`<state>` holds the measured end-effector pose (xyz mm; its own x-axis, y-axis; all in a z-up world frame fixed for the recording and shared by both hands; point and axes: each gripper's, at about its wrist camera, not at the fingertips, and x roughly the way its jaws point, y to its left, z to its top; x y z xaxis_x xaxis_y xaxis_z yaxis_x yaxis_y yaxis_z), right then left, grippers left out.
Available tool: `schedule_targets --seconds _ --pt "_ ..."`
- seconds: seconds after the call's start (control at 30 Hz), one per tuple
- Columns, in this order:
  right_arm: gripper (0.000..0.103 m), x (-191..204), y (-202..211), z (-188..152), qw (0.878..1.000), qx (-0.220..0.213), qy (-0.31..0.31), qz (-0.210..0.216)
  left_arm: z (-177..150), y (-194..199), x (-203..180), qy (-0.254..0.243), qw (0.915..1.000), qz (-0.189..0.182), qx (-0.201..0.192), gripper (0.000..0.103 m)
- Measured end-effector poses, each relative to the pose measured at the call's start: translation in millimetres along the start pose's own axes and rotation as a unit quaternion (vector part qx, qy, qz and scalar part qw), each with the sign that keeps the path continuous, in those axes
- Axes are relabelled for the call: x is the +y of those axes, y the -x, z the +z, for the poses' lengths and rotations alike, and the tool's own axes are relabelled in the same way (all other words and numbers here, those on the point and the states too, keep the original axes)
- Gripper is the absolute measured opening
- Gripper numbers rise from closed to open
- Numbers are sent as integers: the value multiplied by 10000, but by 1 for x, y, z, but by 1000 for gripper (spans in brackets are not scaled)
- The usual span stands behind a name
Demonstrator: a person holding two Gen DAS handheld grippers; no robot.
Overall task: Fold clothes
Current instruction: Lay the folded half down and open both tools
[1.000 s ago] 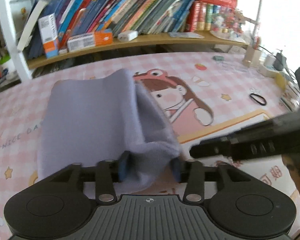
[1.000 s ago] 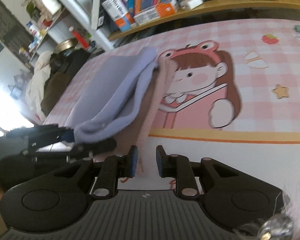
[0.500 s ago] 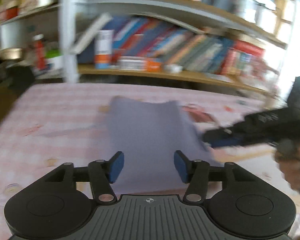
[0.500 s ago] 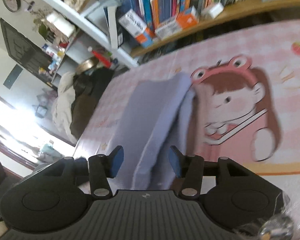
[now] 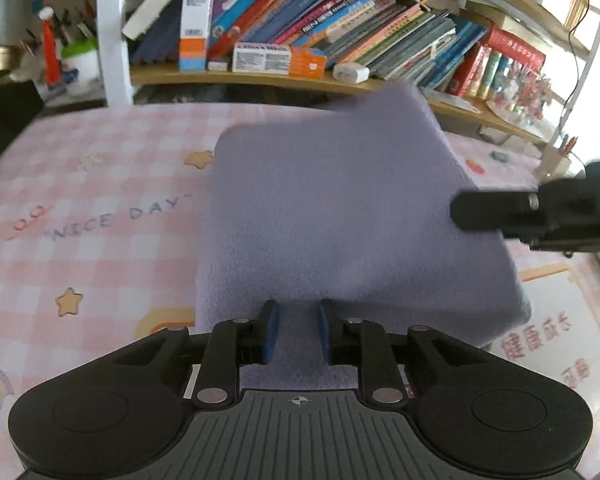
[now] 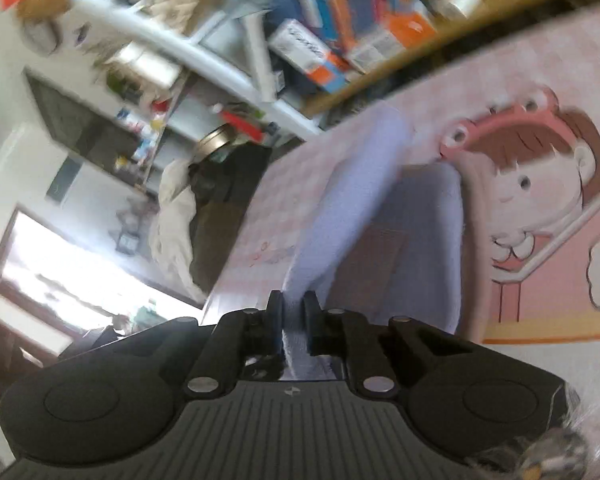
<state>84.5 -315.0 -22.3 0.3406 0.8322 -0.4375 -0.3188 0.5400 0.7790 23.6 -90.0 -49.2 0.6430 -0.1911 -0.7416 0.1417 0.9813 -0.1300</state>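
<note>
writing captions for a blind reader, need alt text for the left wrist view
A folded lavender cloth lies on a pink checked table cover, its near edge between the blue-padded fingers of the left gripper. The right gripper reaches in at the cloth's right edge, and a crowded bookshelf stands behind.

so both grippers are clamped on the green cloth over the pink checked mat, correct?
Not green: the cloth is lavender, as the left wrist view shows. The rest holds: the left gripper and the right gripper each pinch it over the pink checked mat.
</note>
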Motion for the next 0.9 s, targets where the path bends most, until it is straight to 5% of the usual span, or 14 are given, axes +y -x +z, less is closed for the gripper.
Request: schedule_targets --seconds 0.33,0.47,0.6,0.73,0.87,0.9 --pt "13 -30 -10 -14 9914 -15 -199 -1290 -3 -2 -6 -272 9996 -29 105 21" --pt "29 -19 -6 -17 9920 -42 -118 -1259 2 12 -2 -268 9994 -184 -122 21" --pt "34 -8 -7 -19 9908 70 47 -1348 8 30 4 -92 9970 -504 -581 21" --pt "11 1 -9 -24 9868 52 338 -1581 9 11 0 -258 9987 -393 -195 21" --pt "8 13 11 -29 9930 -372 566 -971 -1 0 6 -218 9981 -568 -26 22" --pt "7 10 10 -29 9915 -340 467 -1164 0 0 9 -171 9979 -628 -13 22"
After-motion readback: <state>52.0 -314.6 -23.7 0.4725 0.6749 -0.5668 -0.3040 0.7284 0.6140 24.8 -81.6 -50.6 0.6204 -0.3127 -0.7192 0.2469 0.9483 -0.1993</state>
